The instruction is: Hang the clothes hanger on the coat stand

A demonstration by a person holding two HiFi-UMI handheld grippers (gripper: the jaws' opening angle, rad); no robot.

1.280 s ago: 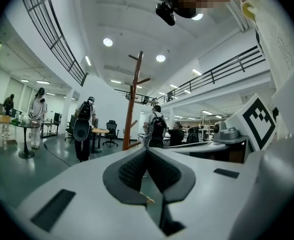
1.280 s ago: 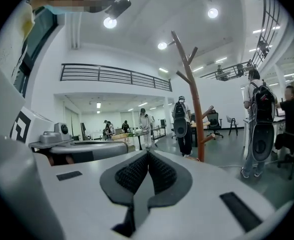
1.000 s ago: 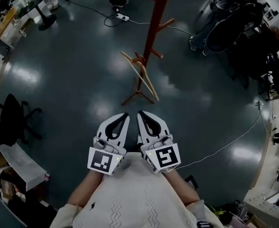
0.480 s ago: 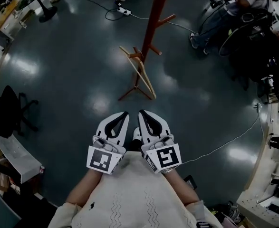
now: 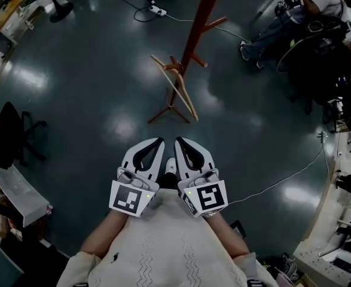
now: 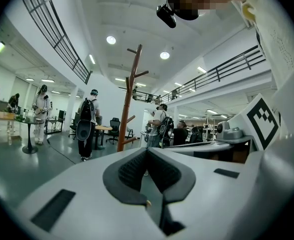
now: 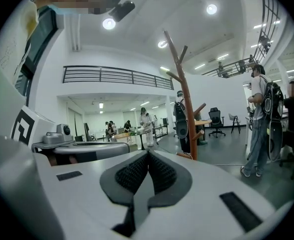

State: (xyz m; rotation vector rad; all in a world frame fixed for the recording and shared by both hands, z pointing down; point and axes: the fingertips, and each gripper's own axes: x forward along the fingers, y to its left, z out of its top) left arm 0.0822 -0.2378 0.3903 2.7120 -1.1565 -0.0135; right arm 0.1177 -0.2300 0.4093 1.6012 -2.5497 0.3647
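Because it looks to be plain bare wood, the pale wooden clothes hanger point(image 5: 187, 100) should handle as a light, stiff thing with smooth, rather slippery arms, unlikely to bend or break under a firm pinch.

The dark glossy floor point(image 5: 91, 100) fills the head view. On it, well ahead of the person, stands the tall red-brown wooden coat stand point(image 5: 196, 34) with short upturned pegs and splayed feet. The hanger is down at the foot of that stand, tilted, its lower end on the floor and its upper part against the feet. It hangs on no peg yet. Its hook is too small to make out.

I judge the best hold to be on one sloping arm close to the neck, with the pads across the wood. That leaves the hook free and keeps the hanger from swinging. A hold far out on an arm would let it pivot.

The left white two-jaw tool point(image 5: 153, 143) and the right white two-jaw tool point(image 5: 184, 143) are held side by side close to the person's body, well apart from the hanger. In each gripper view the ribbed dark pads point(image 6: 136, 170) meet with nothing between them, so both are closed and empty, and both point toward the stand.

Against a second ago, the tools keep the same place and the same closed state. The stand and hanger have shifted only slightly in the head view. A pale shoe tip point(image 5: 171, 166) now shows between the tools, which suggests a step forward.
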